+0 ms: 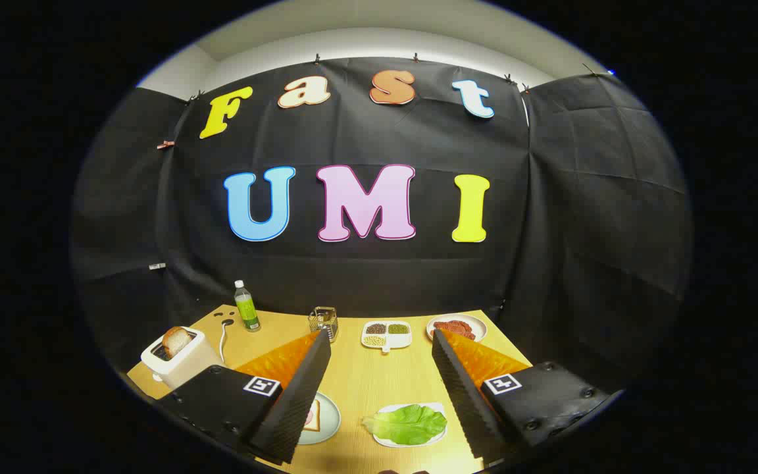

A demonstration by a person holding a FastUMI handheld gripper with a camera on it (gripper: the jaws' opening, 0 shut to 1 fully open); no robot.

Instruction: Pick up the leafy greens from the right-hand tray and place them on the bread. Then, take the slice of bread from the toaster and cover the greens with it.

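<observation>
While the gripper hangs above the wooden counter with its two fingers spread wide and nothing held, the leafy greens lie flat on a white tray between the fingers, closer to the right finger, at about five o'clock from the counter's middle. At about seven o'clock from that middle a pale round plate carries a slice of bread, partly hidden by the left finger; something pinkish seems to lie on that slice, though too little of it shows to name it. Farther out at about nine o'clock stands a white toaster with a browned bread slice standing upright out of its slot, and a white cord trails from it toward the back. Beyond the fingertips, at about twelve o'clock, sits a white divided dish holding small heaps of dark, green and pale grains in separate compartments. At about one o'clock from the middle a round plate holds something reddish, just past the right fingertip. At about eleven o'clock a small wire basket stands just past the left fingertip, and farther left near the back edge a clear bottle with a green label and white cap stands upright.
</observation>
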